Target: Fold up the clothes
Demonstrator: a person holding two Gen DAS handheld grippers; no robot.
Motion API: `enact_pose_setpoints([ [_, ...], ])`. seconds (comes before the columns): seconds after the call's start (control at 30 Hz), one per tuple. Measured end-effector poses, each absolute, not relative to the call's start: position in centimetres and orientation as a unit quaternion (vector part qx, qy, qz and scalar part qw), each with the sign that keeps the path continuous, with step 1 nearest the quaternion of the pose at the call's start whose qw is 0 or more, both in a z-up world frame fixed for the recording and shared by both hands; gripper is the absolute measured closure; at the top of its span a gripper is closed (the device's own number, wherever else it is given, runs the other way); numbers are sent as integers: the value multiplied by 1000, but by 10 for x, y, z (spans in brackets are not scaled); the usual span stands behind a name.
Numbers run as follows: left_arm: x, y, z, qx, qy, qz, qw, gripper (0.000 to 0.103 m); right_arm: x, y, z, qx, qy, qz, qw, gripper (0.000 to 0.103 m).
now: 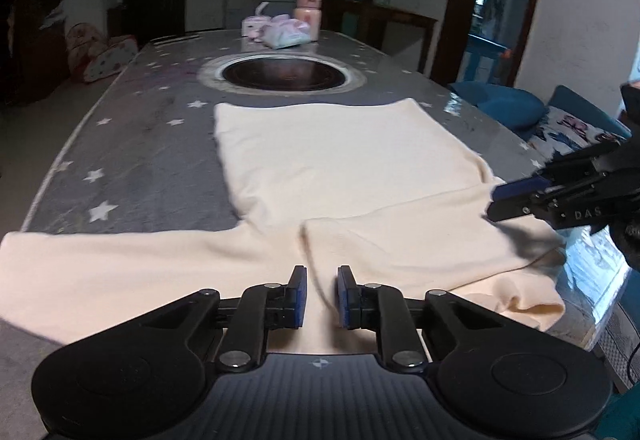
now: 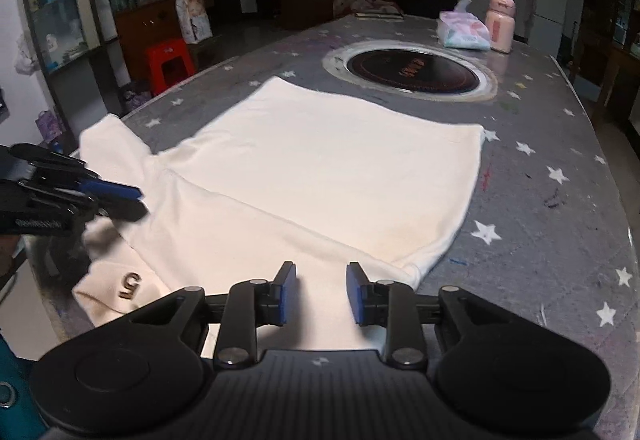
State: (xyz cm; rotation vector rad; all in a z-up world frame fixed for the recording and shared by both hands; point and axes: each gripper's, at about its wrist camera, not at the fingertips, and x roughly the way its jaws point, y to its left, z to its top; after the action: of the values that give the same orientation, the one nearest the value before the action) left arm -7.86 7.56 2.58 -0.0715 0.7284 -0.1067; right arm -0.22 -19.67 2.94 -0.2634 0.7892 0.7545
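A cream T-shirt (image 1: 340,159) (image 2: 320,167) lies flat on the grey star-patterned table (image 1: 120,143) (image 2: 540,199), hem toward the far side. One sleeve (image 1: 80,268) stretches out to the left in the left wrist view. My left gripper (image 1: 322,272) (image 2: 138,204) hovers low over the shirt's near edge; its jaws stand narrowly apart with cloth showing beneath the gap. My right gripper (image 2: 322,268) (image 1: 494,201) is over the shirt's other near corner, jaws a little apart, nothing pinched. A small "5" mark (image 2: 130,286) shows on the cloth hanging at the table edge.
A round dark burner (image 1: 280,73) (image 2: 412,73) is set into the table beyond the shirt. A pink bottle (image 1: 308,13) (image 2: 500,23) and a tissue pack (image 1: 286,33) (image 2: 464,31) stand at the far end. A red stool (image 2: 170,63) and blue cushions (image 1: 504,103) flank the table.
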Motion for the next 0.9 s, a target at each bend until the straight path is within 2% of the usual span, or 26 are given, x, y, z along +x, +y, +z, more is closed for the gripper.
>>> enact_pose_setpoints([
  [0.27,-65,59,41,-52,319,-102,941,85,-8,-186,32,-137,366,373,842,71],
  [0.3,-60,56,38,-55,318,-113,940,84,-9,-184,31,-140,366,374,841,68],
  [0.47,-41,54,19,-58,347,-99,931,85,-6,-185,25,-135,365,364,846,68],
  [0.63,-56,71,22,-73,338,-83,935,84,-3,-189,26,-127,367,362,847,67],
  [0.8,-76,78,20,-44,339,-56,938,73,-16,-181,29,-142,360,382,839,64],
  [0.83,-80,82,20,-50,339,-51,938,68,-18,-179,28,-148,362,385,836,63],
  [0.9,-87,91,21,-65,337,-41,938,68,-23,-174,26,-156,362,389,833,63],
])
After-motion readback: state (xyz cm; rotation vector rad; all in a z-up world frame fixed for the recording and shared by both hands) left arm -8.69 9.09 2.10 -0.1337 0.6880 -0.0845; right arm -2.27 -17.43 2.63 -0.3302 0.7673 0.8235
